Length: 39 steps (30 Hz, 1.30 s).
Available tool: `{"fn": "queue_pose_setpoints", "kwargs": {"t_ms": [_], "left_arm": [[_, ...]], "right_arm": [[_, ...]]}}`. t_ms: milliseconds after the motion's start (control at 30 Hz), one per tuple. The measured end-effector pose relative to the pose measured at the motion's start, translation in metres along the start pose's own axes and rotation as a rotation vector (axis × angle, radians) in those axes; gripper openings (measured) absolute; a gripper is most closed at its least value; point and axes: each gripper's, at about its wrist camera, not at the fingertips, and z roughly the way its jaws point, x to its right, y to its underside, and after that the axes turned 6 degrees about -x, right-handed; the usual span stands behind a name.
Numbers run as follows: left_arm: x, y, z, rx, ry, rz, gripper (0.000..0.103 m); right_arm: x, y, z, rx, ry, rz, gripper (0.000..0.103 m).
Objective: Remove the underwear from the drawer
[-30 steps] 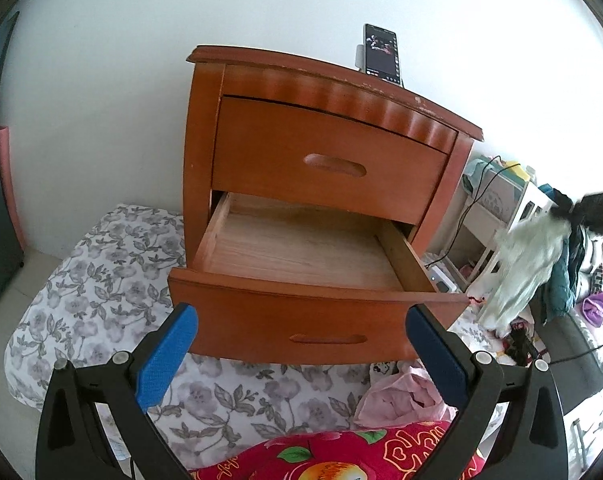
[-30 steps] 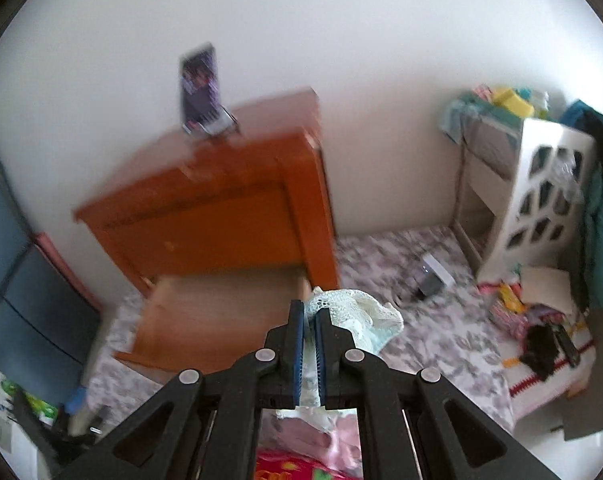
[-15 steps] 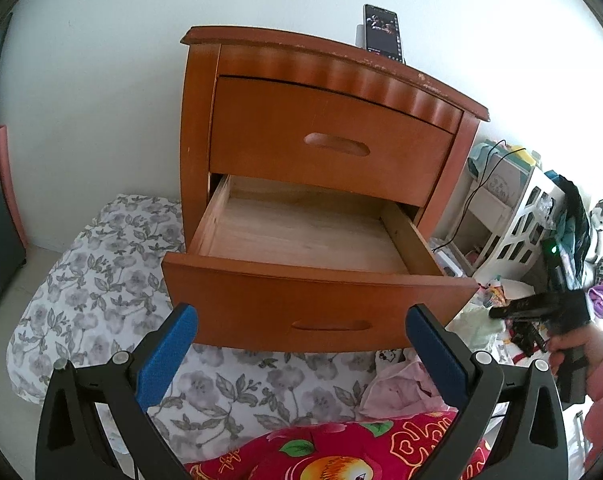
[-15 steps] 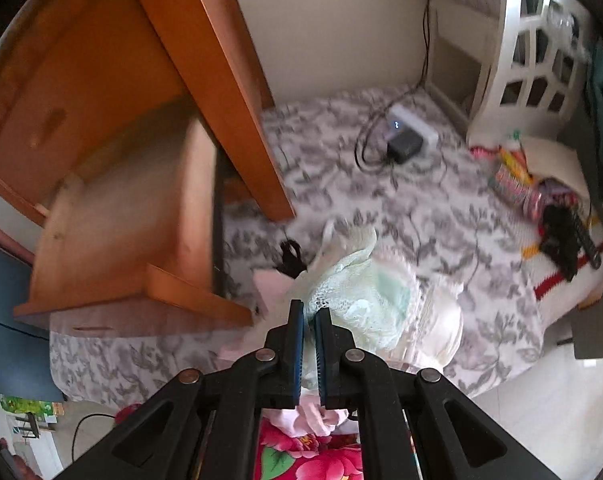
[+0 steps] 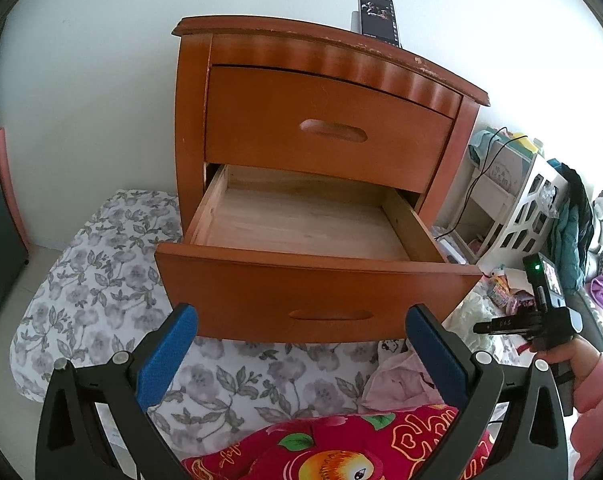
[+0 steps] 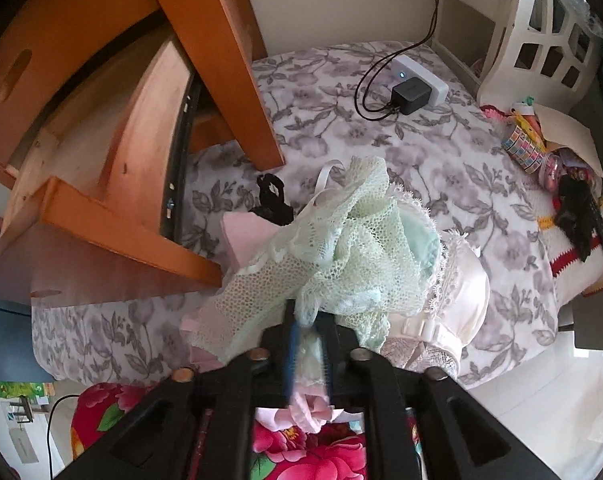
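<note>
Right tool (image 6: 307, 320) lowered, jaws just parting, green underwear (image 6: 341, 256) between

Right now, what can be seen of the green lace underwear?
The green lace underwear is pale mint, mesh lace with scalloped trim and a smoother inner panel. It lies crumpled in a heap on other garments, a pink one and a cream one, on the floral sheet beside the open drawer. The right gripper has just been opening; fabric sits between its jaws.
</note>
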Motion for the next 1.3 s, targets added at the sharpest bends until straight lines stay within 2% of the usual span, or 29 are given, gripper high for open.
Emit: {"fn": "queue_pose_setpoints", "kwargs": {"t_ms": [33,100,167,233,367,433,567,633,767,933,1067,1300], "left_arm": [[0.001,0.000,0.000,-0.002,0.001,0.000,0.103],[0.002,0.001,0.000,-0.004,0.001,0.001,0.103],[0.004,0.001,0.000,-0.007,-0.002,0.003,0.103],[0.005,0.001,0.000,-0.008,-0.005,0.001,0.103],[0.005,0.003,0.004,-0.024,-0.012,-0.017,0.103],[0.005,0.005,0.007,-0.030,-0.012,-0.025,0.103],[0.007,0.012,0.017,-0.058,-0.021,-0.042,0.103],[0.007,0.017,0.022,-0.074,-0.025,-0.052,0.103],[0.008,0.027,0.033,-0.100,-0.020,-0.079,0.103],[0.017,0.040,0.040,-0.133,-0.053,-0.068,0.103],[0.022,0.046,0.040,-0.158,-0.042,-0.073,0.103],[0.033,0.053,0.029,-0.154,-0.099,-0.029,0.103]], "right_arm": [[-0.001,0.001,-0.004,0.009,0.004,-0.008,0.034],[-0.003,0.001,-0.009,0.032,0.019,-0.027,0.047],[-0.006,0.003,-0.016,0.059,0.026,-0.051,0.051],[-0.008,0.008,-0.021,0.081,0.011,-0.061,0.065],[-0.011,0.022,-0.027,0.127,0.000,-0.053,0.075],[-0.010,0.028,-0.027,0.142,-0.004,-0.040,0.086],[-0.013,0.042,-0.028,0.172,0.001,-0.038,0.094],[-0.015,0.048,-0.029,0.185,0.005,-0.049,0.103],[-0.027,0.061,-0.038,0.225,0.018,-0.097,0.103],[-0.039,0.078,-0.047,0.269,0.011,-0.150,0.103],[-0.045,0.093,-0.055,0.297,0.000,-0.180,0.103],[-0.044,0.107,-0.073,0.350,-0.021,-0.191,0.103]]}}
